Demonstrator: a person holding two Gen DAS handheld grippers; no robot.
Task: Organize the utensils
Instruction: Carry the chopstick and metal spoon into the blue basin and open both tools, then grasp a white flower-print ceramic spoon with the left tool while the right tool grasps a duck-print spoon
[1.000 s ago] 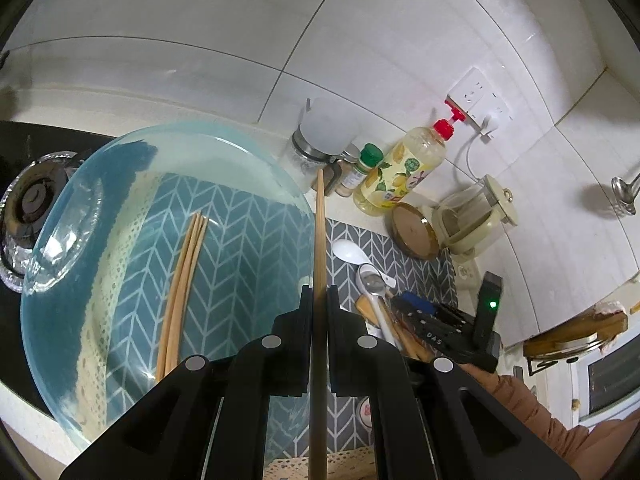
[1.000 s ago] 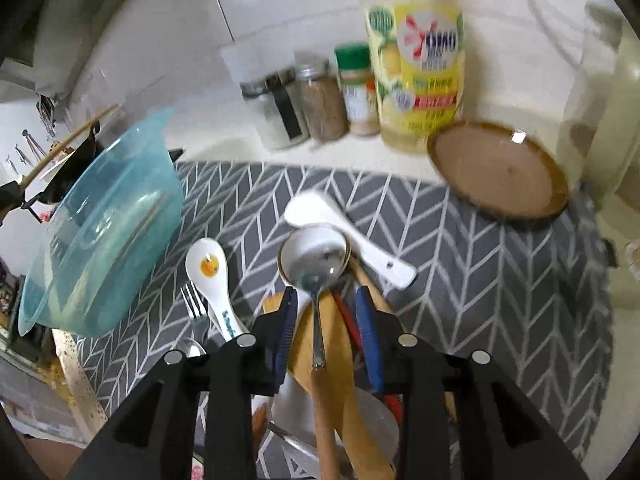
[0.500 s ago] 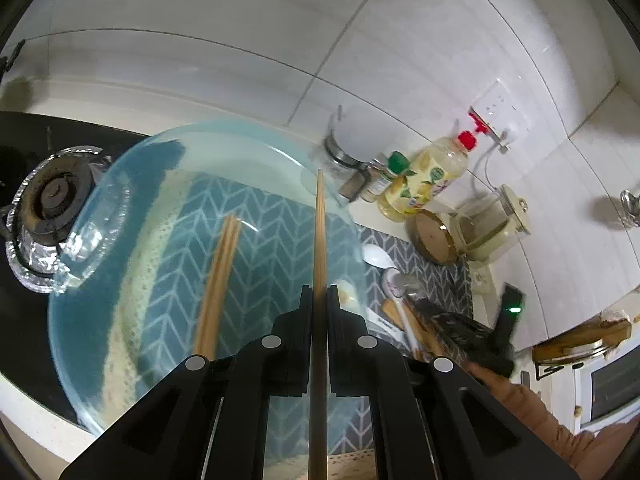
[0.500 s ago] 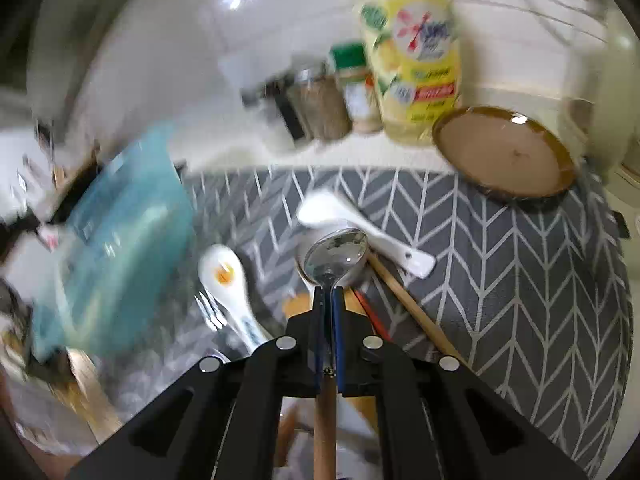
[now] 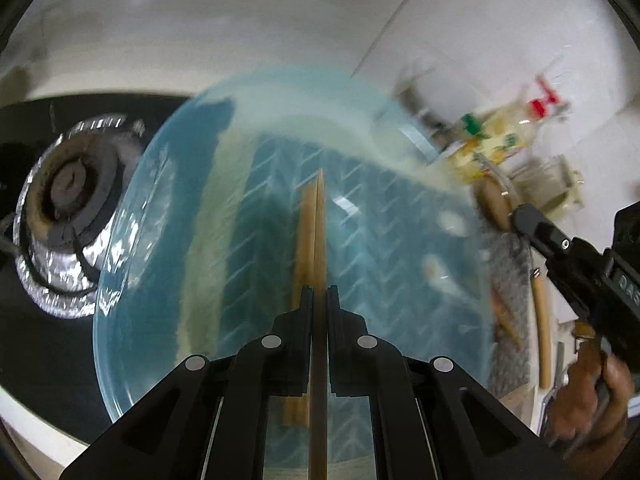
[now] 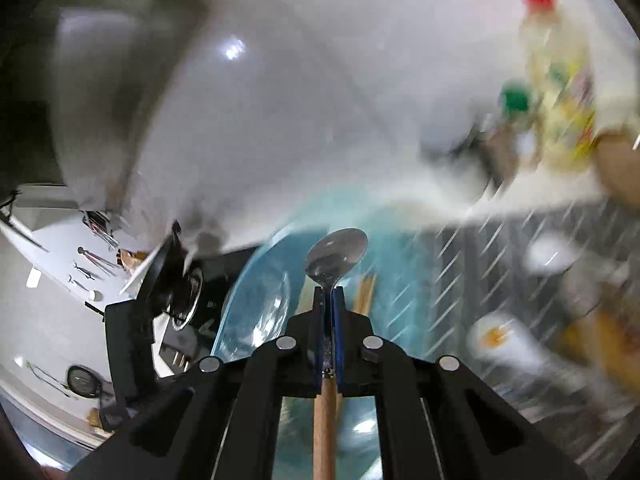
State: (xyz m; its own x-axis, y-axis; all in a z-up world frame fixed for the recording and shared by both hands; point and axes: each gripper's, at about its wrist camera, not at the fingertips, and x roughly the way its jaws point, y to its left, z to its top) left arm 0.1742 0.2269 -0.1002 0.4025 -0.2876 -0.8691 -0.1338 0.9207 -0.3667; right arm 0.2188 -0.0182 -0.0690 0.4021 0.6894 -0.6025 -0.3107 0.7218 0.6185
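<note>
My left gripper [image 5: 319, 294] is shut on a wooden chopstick [image 5: 319, 240] that points down into the clear blue bowl [image 5: 168, 208]. Other chopsticks [image 5: 305, 224] lie inside the bowl just left of it. My right gripper [image 6: 328, 294] is shut on a metal spoon [image 6: 336, 256] with a wooden handle [image 6: 325, 432], held in the air over the same blue bowl [image 6: 256, 296], where chopsticks [image 6: 366, 292] show. In the left wrist view the right gripper's black body [image 5: 576, 264] and a person's hand [image 5: 588, 408] come in from the right.
A gas burner with a foil ring [image 5: 68, 216] sits left of the bowl. A yellow bottle [image 6: 560, 68], spice jars [image 6: 516, 120] and a brown lid [image 5: 494, 206] stand along the tiled wall. More utensils, among them a white spoon [image 6: 500, 340], lie blurred on the grey chevron mat [image 6: 500, 248].
The right gripper closed on the metal spoon, lifted it off the mat and swung left over the bowl. The left gripper sank toward the bowl with its chopstick.
</note>
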